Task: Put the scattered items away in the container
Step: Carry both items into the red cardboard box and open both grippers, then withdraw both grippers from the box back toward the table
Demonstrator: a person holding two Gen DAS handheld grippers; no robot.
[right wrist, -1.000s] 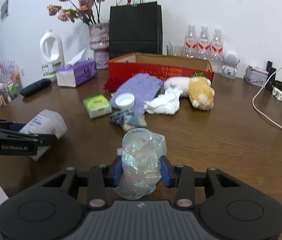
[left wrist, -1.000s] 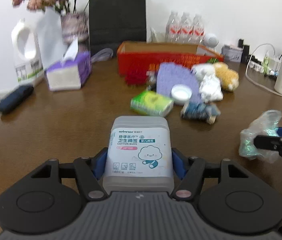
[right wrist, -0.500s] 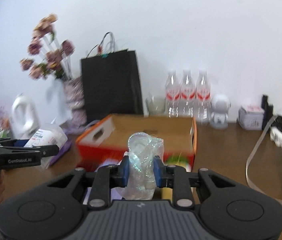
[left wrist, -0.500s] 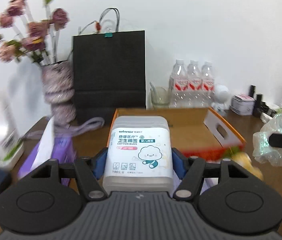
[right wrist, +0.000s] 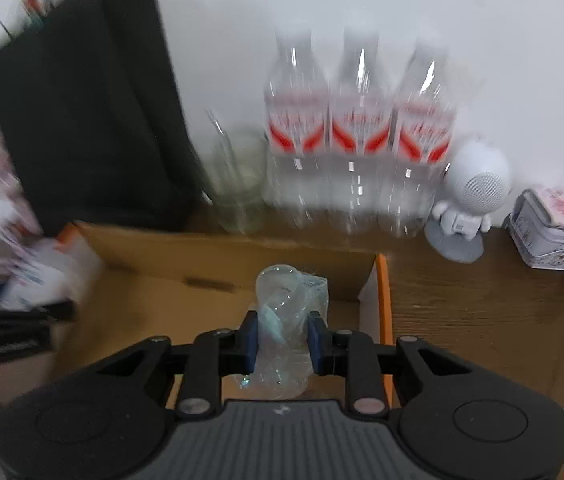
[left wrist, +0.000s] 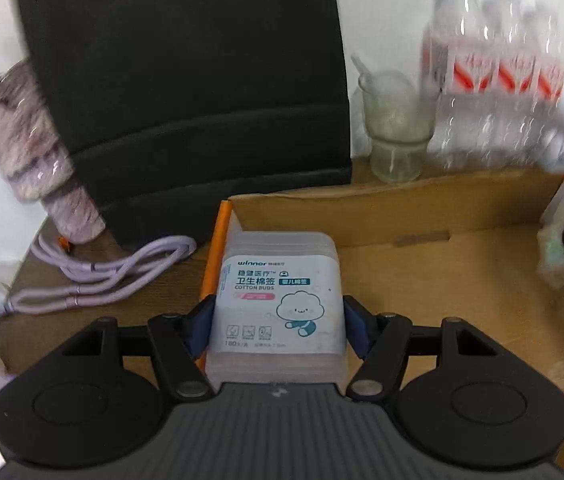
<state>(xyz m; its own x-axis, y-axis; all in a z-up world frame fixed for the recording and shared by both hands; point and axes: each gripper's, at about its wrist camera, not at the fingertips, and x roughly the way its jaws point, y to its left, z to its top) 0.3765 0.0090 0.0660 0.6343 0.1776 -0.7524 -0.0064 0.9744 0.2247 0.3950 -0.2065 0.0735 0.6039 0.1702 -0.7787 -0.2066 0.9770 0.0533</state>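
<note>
A clear cotton bud box with a white label sits between the blue pads of my left gripper, which is shut on it. It hangs over the left end of the orange-edged cardboard box, whose brown inside is bare where I can see it. My right gripper is shut on a crumpled clear plastic bag over the right end of the same cardboard box. In the right wrist view the left gripper shows blurred at the left edge.
Behind the box stand a black paper bag, a glass cup and three water bottles. A white astronaut figure and a small tin are to the right. A vase and a lilac cable lie left.
Both grippers have travelled forward from the front of the table to above the cardboard box, each keeping its item. The right jaws have squeezed the bag narrower.
</note>
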